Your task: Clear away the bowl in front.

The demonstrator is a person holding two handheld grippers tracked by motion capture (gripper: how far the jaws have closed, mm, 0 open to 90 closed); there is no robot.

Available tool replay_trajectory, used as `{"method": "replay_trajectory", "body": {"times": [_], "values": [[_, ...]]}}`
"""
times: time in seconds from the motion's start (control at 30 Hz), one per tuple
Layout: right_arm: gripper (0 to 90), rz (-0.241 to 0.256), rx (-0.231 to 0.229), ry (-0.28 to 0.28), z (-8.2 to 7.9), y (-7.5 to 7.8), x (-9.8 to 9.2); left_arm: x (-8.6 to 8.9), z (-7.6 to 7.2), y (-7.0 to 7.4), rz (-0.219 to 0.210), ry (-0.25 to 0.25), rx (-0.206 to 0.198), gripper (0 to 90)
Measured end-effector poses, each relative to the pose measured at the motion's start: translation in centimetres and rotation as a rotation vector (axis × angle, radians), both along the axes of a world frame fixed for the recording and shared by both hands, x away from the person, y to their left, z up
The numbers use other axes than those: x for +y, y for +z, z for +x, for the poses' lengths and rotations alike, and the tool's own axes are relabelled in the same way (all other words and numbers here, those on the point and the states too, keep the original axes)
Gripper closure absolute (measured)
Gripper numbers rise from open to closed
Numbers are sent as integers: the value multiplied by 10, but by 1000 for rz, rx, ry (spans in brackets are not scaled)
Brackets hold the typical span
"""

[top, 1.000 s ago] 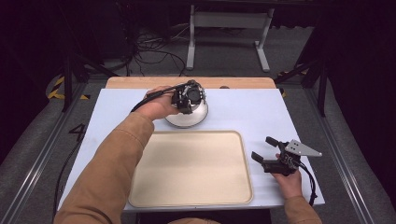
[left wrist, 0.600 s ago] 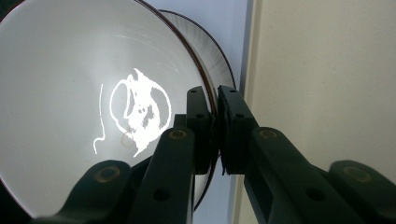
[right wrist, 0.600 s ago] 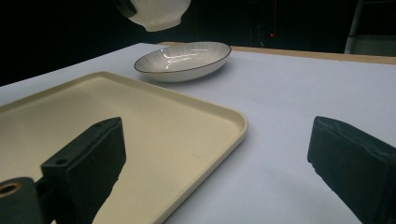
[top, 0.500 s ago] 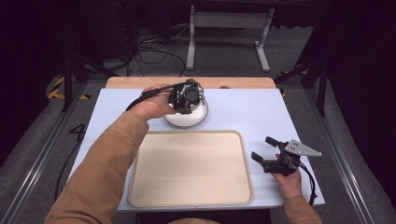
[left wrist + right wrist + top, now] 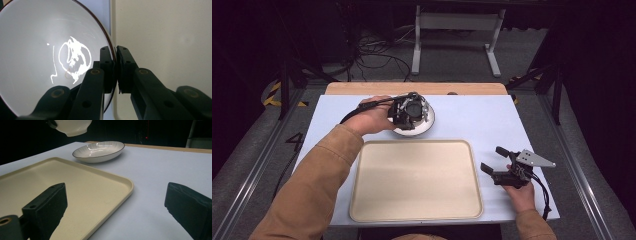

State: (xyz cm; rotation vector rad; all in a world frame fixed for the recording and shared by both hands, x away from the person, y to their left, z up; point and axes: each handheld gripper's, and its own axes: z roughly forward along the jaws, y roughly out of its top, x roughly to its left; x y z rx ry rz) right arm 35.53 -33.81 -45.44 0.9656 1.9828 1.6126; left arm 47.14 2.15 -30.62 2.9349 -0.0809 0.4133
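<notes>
Nearby — tray (image 5: 415, 179) beside bowl (image 5: 37, 50), plate (image 5: 98, 151) beyond

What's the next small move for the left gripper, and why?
Probably carry the bowl toward the tray and lower it there. The left gripper is shut on the bowl's rim, the bowl hangs lifted above the plate, and the tray beside it is bare. The right gripper rests open.

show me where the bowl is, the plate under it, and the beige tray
bowl (image 5: 37, 37), left gripper view, on its white inner wall.
plate (image 5: 100, 151), right gripper view, on its ribbed inside, by the dark rim.
tray (image 5: 412, 185), high view, on its bare flat middle.
</notes>
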Motion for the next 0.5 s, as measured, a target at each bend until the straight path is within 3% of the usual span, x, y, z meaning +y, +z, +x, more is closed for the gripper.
{"method": "replay_trajectory", "body": {"times": [0.2,0.5], "values": [[50,0,0,5,0,0,0,4,-12,1,-9,-14,27,843],[49,-2,3,6,0,0,1,4,-33,4,16,-65,19,843]]}}
